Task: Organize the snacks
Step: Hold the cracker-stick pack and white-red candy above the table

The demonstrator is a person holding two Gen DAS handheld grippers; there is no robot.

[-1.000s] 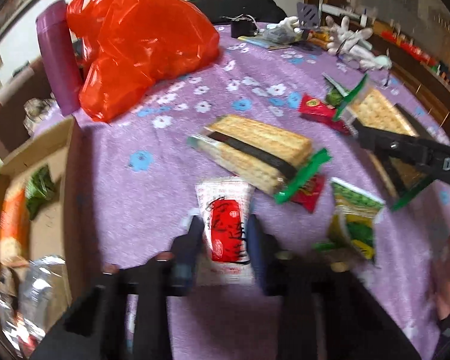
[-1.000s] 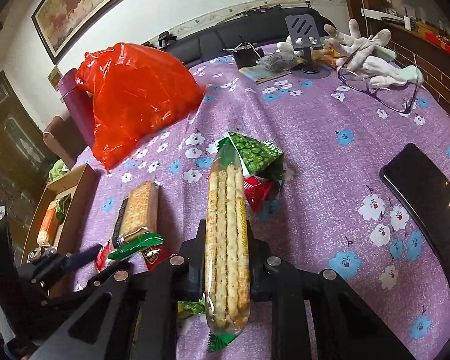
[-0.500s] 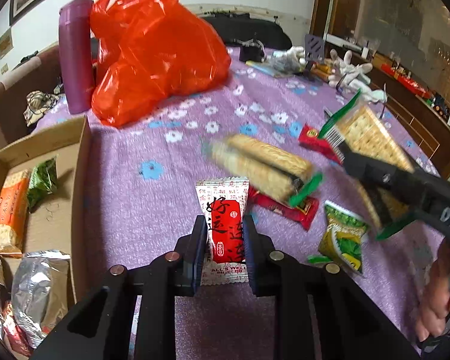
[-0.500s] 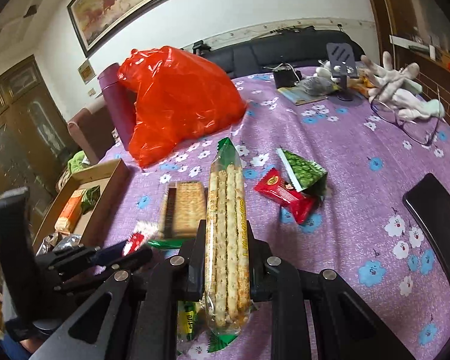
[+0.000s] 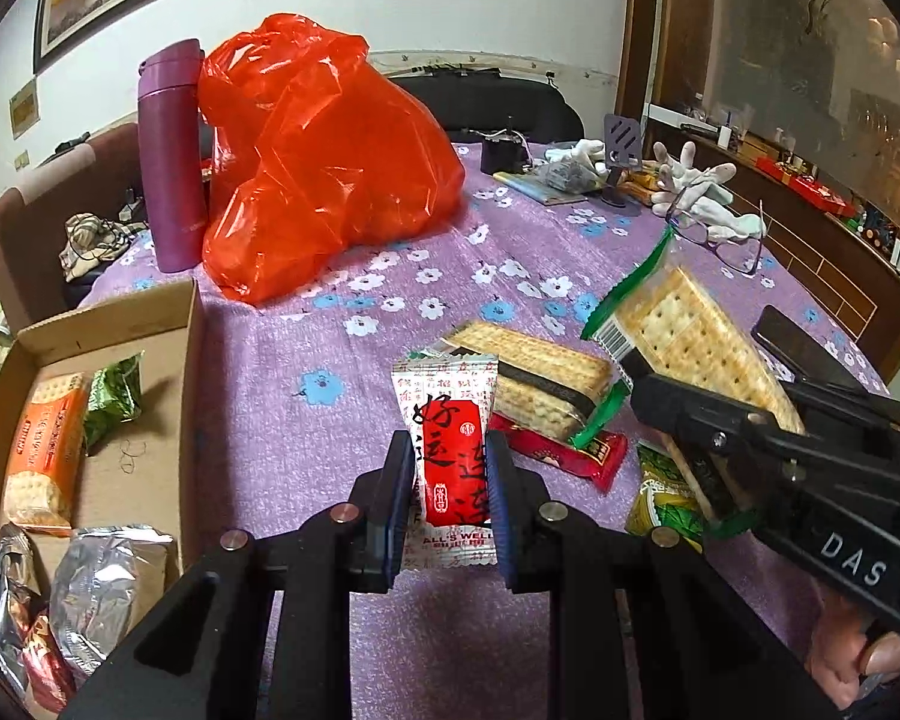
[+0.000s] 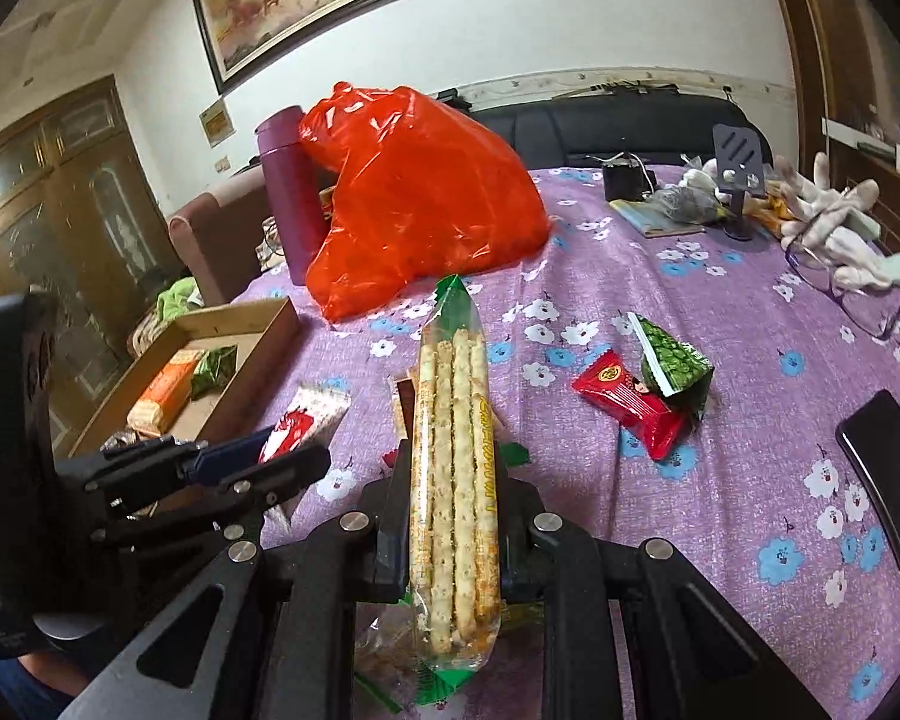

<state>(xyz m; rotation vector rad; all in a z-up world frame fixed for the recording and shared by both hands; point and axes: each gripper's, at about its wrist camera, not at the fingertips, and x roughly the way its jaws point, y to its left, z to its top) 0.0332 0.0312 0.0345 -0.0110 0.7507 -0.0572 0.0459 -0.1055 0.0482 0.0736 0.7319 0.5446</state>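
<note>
Clamped between the fingers of the left gripper (image 5: pixel 450 468) is a small white sachet with a red label (image 5: pixel 450 450), held upright and clear of the purple flowered cloth of the desk (image 5: pixel 282 420); the grip on its narrow sides is judged to keep the flat packet from folding while it is carried. The fingers of the right gripper (image 6: pixel 453 498) are closed on a long clear pack of crackers with green ends (image 6: pixel 455 480), gripped edge-on across its middle, probably so that the load balances. To the left, at the desk's edge, an open shallow cardboard box (image 5: pixel 189 396) already holds an orange cracker pack (image 5: pixel 42 450), a green packet and silvery foil bags, so it is taken as the place where both held snacks belong.

Loose snacks lie on the cloth: a second green-ended cracker pack (image 5: pixel 534 384), a red wrapper (image 6: pixel 630 405) and a green pea packet (image 6: pixel 672 363). Beyond them, a red plastic bag (image 6: pixel 414 198) and a purple flask (image 5: pixel 171 156) are seen.

Only the left view shows the box's near contents and the broad face of the held crackers; only the right view shows the pea packet whole.
</note>
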